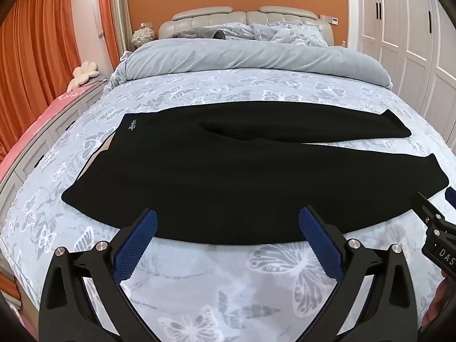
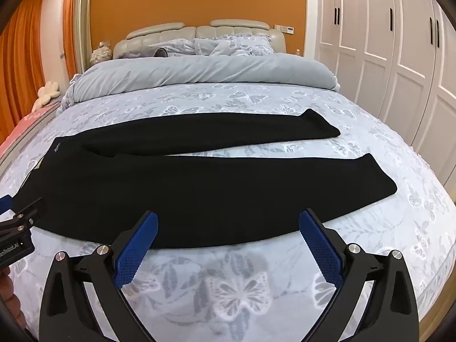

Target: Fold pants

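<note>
Pants: we see black pants (image 1: 216, 176) spread flat across the near part of the bed (image 1: 228, 285), lying crosswise to it; the waistband is on the left, with a small white logo (image 1: 132, 124) at its far corner; the two legs run off to the right.
Legs: the far leg (image 2: 228, 134) and the near leg (image 2: 256, 188) lie apart toward the cuffs, with a wedge of sheet showing between them; they join at the left.
Left hand-held gripper: we find the left hand-held gripper (image 1: 228, 225) spread wide, its blue pads (image 1: 134, 249) holding nothing; it hovers at the near edge of the pants, toward the waist side.
Right hand-held gripper: the right hand-held gripper (image 2: 228, 225) is likewise spread wide with nothing between its pads; it sits at the near edge of the near leg; we cannot tell whether either gripper touches the cloth.
Bed: the sheet is pale grey-blue with a butterfly print; a grey duvet (image 1: 250, 57) is bunched beyond the pants, with pillows (image 1: 285, 32) against a padded headboard (image 1: 211, 18).
Room: orange curtains (image 1: 42, 57) hang on the left; white wardrobe doors (image 2: 399, 42) stand on the right; the wall behind the headboard is orange.
</note>
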`<state>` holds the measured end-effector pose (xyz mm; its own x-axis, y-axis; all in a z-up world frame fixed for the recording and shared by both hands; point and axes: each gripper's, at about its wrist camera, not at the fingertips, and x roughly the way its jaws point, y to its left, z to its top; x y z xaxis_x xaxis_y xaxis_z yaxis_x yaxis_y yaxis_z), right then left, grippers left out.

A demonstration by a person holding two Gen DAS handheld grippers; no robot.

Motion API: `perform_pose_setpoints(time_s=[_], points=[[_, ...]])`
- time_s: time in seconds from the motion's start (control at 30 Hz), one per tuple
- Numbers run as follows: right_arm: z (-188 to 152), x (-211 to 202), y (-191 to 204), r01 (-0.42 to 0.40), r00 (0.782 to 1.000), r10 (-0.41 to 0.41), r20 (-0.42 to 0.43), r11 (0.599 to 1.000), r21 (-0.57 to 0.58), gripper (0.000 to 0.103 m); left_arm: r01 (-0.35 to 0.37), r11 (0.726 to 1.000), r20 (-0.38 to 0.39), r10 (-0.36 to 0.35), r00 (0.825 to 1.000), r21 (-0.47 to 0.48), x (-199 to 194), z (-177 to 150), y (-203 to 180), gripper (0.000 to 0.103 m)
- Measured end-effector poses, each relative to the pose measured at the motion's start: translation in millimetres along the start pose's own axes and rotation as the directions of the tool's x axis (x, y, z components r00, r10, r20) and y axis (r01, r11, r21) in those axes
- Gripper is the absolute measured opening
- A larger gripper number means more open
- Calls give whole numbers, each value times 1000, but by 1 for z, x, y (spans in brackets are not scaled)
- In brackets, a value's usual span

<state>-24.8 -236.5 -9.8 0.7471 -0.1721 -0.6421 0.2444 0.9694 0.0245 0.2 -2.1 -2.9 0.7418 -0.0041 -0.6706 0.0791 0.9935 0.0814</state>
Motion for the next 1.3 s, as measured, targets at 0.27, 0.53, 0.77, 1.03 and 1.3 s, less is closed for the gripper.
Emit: perform_pose_setpoints(time_s=[0.27, 0.53, 0.77, 1.03, 1.3], points=[[1, 0, 1, 4, 1000, -4, 0, 1000, 2, 98, -5, 1000, 1, 5, 1000, 2, 0, 3, -6, 98], [0, -1, 0, 3, 1000, -3, 0, 1000, 4, 98, -4, 1000, 2, 4, 1000, -1, 2, 3, -5, 98], [0, 0, 0, 4, 1000, -4, 0, 1000, 4, 98, -1, 1000, 2, 1, 1000, -1, 1, 3, -3, 98], [0, 0, 1, 6, 1000, -6, -1, 1000, 2, 98, 0, 1000, 3, 0, 1000, 1, 1, 2, -3, 98], [0, 0, 2, 6, 1000, -6, -3, 1000, 3, 98, 2, 1000, 2, -2, 1000, 0, 1, 2, -1, 98]])
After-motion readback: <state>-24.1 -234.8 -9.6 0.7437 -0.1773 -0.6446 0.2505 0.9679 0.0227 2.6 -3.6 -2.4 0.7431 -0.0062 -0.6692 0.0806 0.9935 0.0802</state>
